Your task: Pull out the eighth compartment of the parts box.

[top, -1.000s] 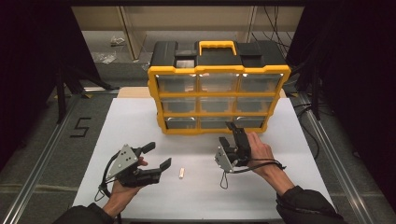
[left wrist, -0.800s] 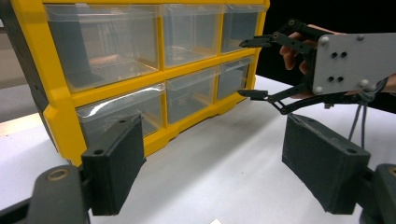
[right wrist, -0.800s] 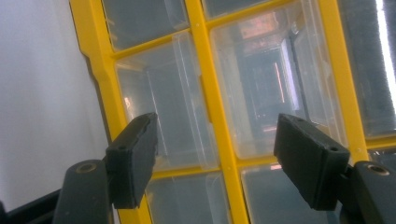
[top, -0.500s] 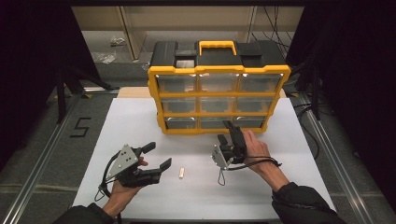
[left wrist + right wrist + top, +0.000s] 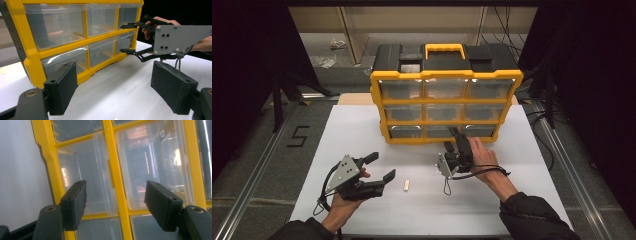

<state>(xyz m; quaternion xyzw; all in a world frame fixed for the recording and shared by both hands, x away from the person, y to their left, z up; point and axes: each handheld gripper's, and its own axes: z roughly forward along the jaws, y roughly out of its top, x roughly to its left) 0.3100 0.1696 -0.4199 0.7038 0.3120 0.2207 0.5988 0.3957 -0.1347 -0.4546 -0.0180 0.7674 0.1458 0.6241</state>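
Yellow-and-black drawer cabinet (image 5: 446, 92) standing upright near the far edge of the white surface (image 5: 362, 130), with three rows of three clear drawers facing the person. Right gripper (image 5: 453, 139) held close before the bottom row, pointing at the cabinet front at the middle drawer (image 5: 443, 131). In the right gripper view its fingers (image 5: 73, 203) straddle a yellow divider (image 5: 117, 182) between two clear drawers without touching it; the fingers stand fairly wide, have just been closing a little, and have nothing between them. The right hand (image 5: 484, 157) grips the body from behind, its cable looping onto the surface.

Left gripper (image 5: 379, 167) held low over the near left part of the surface, well apart from the cabinet, fingers (image 5: 61, 90) wide and empty. In the left gripper view the cabinet fills the upper left and the right gripper appears at upper right with its grey plate (image 5: 180, 38).

A small pale peg (image 5: 406, 185) lies on the surface just beside the left gripper's fingertips, between the two hands.
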